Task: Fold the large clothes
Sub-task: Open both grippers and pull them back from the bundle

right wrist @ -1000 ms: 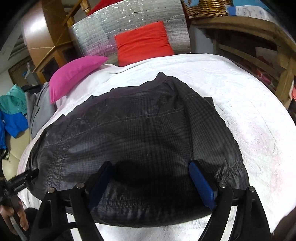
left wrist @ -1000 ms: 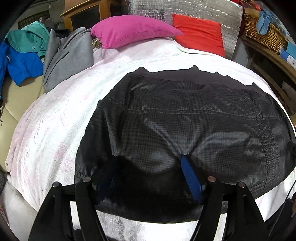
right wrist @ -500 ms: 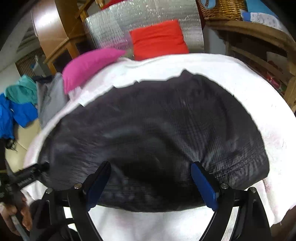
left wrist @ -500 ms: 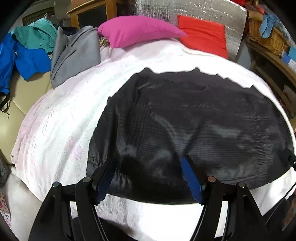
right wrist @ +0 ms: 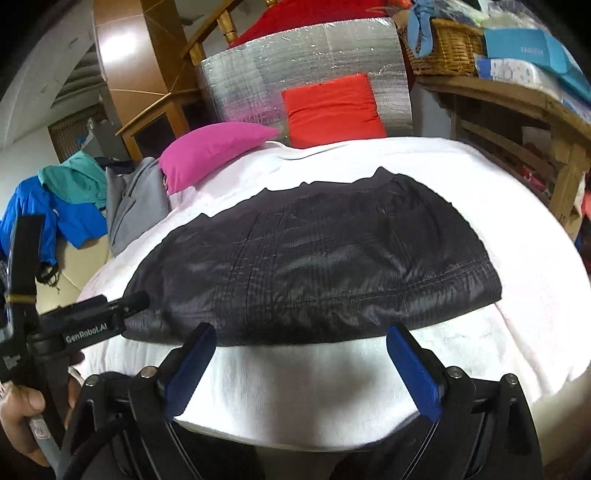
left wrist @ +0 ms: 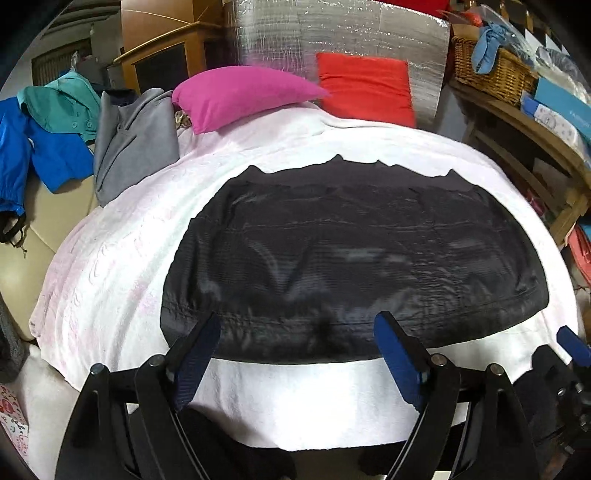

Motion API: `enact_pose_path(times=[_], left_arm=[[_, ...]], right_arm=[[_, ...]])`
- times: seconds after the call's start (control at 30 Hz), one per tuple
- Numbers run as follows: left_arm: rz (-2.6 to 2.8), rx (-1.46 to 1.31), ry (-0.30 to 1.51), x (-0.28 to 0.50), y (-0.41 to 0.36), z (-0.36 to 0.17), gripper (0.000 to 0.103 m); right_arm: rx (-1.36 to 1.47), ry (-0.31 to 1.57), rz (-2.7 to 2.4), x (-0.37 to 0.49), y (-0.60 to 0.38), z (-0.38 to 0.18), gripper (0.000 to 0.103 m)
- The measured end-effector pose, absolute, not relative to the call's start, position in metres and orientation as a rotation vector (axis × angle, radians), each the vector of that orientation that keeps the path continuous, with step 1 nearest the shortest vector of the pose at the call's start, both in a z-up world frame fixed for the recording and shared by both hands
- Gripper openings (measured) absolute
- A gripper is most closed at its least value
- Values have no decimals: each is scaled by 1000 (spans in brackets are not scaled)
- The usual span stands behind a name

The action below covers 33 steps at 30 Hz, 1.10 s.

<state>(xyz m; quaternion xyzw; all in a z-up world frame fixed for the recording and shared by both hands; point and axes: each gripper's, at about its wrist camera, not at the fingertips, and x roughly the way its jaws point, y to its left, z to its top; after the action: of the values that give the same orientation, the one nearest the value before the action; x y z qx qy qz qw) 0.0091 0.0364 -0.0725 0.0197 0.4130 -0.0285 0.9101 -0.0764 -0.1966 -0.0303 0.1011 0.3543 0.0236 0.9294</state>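
A black quilted garment [left wrist: 351, 258] lies folded flat on the white blanket [left wrist: 110, 266] of the bed; it also shows in the right wrist view [right wrist: 314, 266]. My left gripper [left wrist: 295, 343] is open and empty, hovering at the garment's near edge. My right gripper [right wrist: 301, 350] is open and empty, just short of the near edge. The left gripper's body [right wrist: 85, 317] shows at the left of the right wrist view, and a right fingertip [left wrist: 572, 345] at the right of the left wrist view.
A pink pillow [left wrist: 240, 96] and a red pillow [left wrist: 365, 88] lie at the bed's head against silver foil board [left wrist: 332, 33]. Grey [left wrist: 133, 140], teal and blue [left wrist: 40, 147] clothes lie at the left. A wooden shelf with a wicker basket [left wrist: 491, 74] stands at the right.
Both grippers have pulled back from over the garment to just past its near edge. The garment lies flat and more of the white blanket shows in front.
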Motion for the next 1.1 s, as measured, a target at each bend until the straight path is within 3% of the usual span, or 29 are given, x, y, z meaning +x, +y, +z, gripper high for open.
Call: enact_pose_path(times=[1.1], left_arm=[[-82,17,825,4,23,-57,93]], right_arm=[[81,663,-46,-69,-204,-9,96]])
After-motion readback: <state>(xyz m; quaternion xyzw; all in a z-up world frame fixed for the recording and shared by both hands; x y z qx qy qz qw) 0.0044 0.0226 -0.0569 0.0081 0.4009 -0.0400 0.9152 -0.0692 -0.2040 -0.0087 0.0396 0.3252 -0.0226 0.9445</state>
